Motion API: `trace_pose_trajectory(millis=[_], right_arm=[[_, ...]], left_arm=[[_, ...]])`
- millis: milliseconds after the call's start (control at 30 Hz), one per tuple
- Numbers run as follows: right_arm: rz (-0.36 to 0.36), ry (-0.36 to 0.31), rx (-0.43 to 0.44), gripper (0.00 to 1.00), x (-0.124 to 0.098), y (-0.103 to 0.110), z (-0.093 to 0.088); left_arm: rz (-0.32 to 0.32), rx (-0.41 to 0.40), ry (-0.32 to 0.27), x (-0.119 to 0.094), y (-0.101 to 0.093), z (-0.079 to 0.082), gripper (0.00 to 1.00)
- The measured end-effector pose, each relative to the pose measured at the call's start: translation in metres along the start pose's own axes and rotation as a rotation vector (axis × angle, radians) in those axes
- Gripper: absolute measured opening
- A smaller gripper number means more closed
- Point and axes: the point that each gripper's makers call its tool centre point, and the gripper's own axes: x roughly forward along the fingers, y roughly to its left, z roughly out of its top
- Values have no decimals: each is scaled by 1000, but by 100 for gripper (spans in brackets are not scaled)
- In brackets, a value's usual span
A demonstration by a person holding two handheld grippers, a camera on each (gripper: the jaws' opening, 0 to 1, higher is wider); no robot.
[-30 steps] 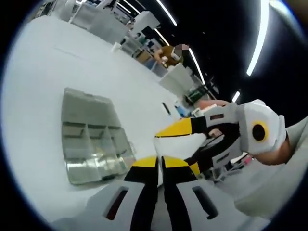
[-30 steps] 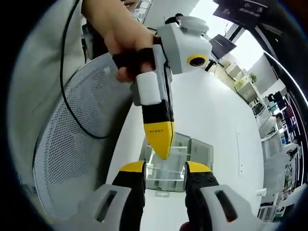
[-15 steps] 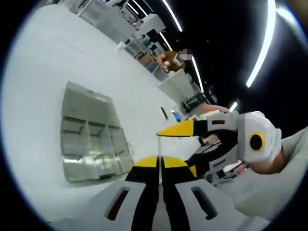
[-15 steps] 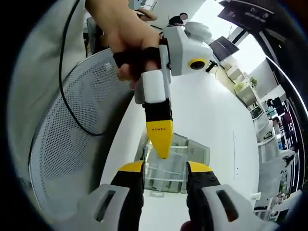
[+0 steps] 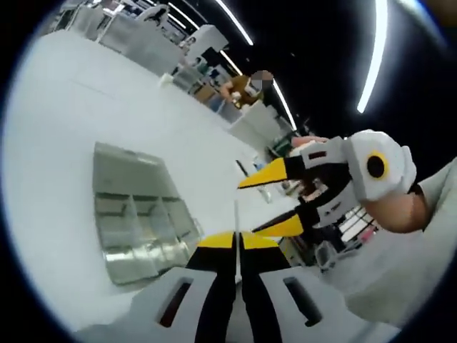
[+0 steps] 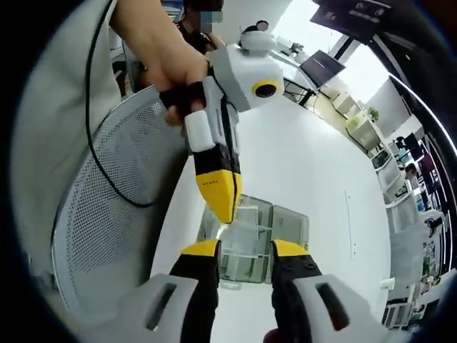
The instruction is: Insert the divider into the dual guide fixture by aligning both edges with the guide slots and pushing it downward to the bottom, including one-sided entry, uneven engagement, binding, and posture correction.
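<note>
**Operator:** What is each tool doing, and where is the divider?

**Technician:** The left gripper (image 5: 236,241) is pressing its jaws together. In the left gripper view a thin pale edge (image 5: 235,214) is rising from the seam between them. I am taking that edge to be the divider, seen edge-on. The sheet looks clear, so I cannot tell its outline. The right gripper (image 6: 244,251) is standing with its jaws apart and gripping nothing. The dual guide fixture (image 5: 136,214), a clear compartmented box, is lying on the white table (image 5: 64,128), apart from both tools.

**Operator:** Which way is the divider pointing?

**Technician:** Its visible edge is running along the left jaws and pointing forward past their tips. In the right gripper view the left gripper is pointing down toward the fixture, so the held edge is probably aiming at the box from above. I cannot tell whether that edge is the long axis.

**Operator:** How should this step be done well?

**Technician:**
- Bring the sheet directly over the slot pair.
- Square its plane to both slots before lowering it.
- Use the open right gripper to steady the free side so both edges enter together.
- If one side is leading or binding, back off slightly and level the sheet, then push down evenly.
</note>
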Motion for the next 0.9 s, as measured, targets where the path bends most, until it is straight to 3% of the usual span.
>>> trace_pose_trajectory(millis=[367, 900], right_arm=[[87, -11, 25, 15, -4, -3, -1], [230, -29, 28, 6, -6, 15, 3]], left_arm=[[-17, 186, 32, -1, -7, -7, 0], [-29, 371, 39, -1, -13, -6, 0]])
